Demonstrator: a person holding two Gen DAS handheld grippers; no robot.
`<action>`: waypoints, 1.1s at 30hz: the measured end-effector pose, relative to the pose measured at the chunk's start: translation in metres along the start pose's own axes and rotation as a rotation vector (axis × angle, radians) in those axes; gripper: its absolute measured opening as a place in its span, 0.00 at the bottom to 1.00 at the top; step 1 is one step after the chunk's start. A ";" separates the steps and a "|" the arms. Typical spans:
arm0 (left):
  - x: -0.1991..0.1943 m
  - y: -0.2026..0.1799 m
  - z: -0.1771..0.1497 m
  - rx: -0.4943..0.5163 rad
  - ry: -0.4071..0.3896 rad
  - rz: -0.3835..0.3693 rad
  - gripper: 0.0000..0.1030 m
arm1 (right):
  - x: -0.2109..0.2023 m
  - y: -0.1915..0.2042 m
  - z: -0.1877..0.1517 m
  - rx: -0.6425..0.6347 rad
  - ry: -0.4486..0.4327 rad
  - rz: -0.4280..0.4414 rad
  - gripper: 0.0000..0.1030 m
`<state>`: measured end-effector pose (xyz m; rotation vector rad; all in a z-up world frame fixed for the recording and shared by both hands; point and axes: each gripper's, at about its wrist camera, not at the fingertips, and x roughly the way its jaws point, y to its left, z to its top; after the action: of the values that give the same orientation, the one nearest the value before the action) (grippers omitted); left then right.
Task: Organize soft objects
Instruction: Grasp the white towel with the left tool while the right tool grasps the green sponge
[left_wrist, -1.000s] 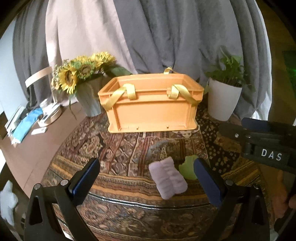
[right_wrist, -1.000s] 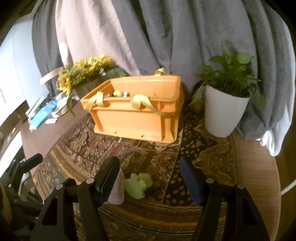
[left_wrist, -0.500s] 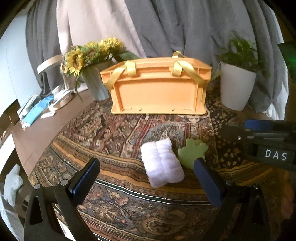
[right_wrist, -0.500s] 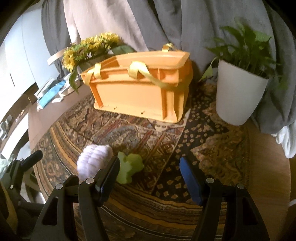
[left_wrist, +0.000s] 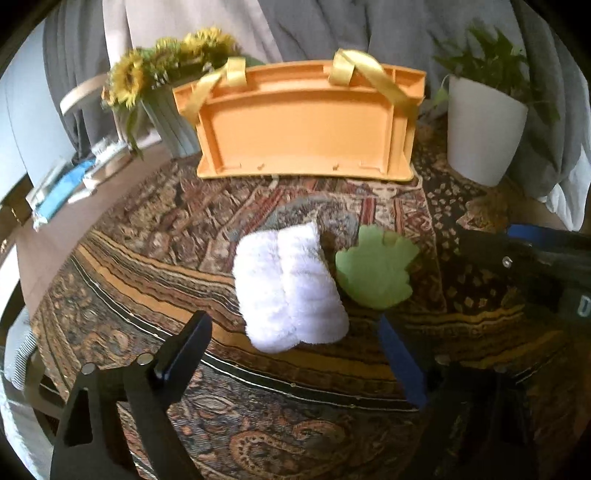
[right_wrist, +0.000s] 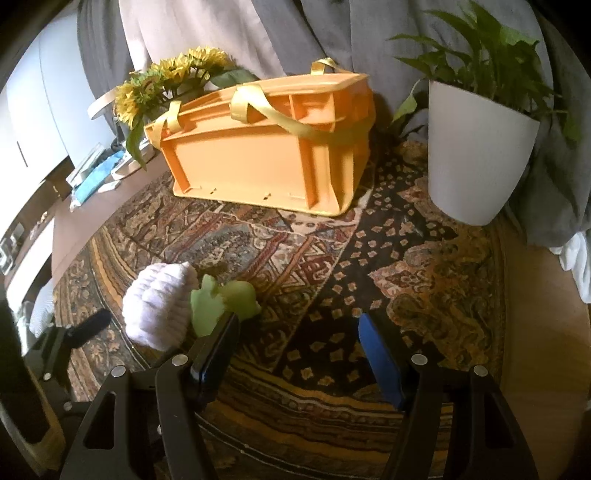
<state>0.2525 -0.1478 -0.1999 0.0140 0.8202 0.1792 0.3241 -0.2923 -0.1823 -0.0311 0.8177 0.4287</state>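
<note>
A white fluffy rolled towel (left_wrist: 290, 288) lies on the patterned cloth, with a green soft hand-shaped toy (left_wrist: 375, 271) touching its right side. My left gripper (left_wrist: 295, 354) is open, low over the cloth just in front of the towel. My right gripper (right_wrist: 299, 332) is open, to the right of the green toy (right_wrist: 221, 301) and the towel (right_wrist: 159, 304); its left finger overlaps the toy's edge. An orange crate (left_wrist: 303, 125) with yellow straps stands behind; it also shows in the right wrist view (right_wrist: 266, 155).
A white pot with a green plant (right_wrist: 476, 155) stands right of the crate. A vase of sunflowers (left_wrist: 155, 85) stands left of it. Papers and a blue item (left_wrist: 62, 188) lie on the wooden table at far left. Grey curtains hang behind.
Both grippers have moved lower and forward towards the towel and toy, which now look larger and closer. Both stay open. The objects have not moved.
</note>
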 end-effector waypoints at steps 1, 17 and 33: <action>0.003 0.001 0.000 -0.006 0.012 -0.002 0.84 | 0.002 0.000 -0.001 0.002 0.006 0.005 0.66; 0.015 0.013 0.002 -0.015 0.044 -0.076 0.46 | 0.020 0.016 -0.003 -0.038 0.042 0.028 0.66; -0.011 0.044 0.015 -0.028 -0.065 0.008 0.45 | 0.047 0.044 0.002 -0.117 0.093 0.112 0.67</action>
<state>0.2492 -0.1059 -0.1781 -0.0029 0.7529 0.1969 0.3371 -0.2349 -0.2087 -0.1156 0.8882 0.5839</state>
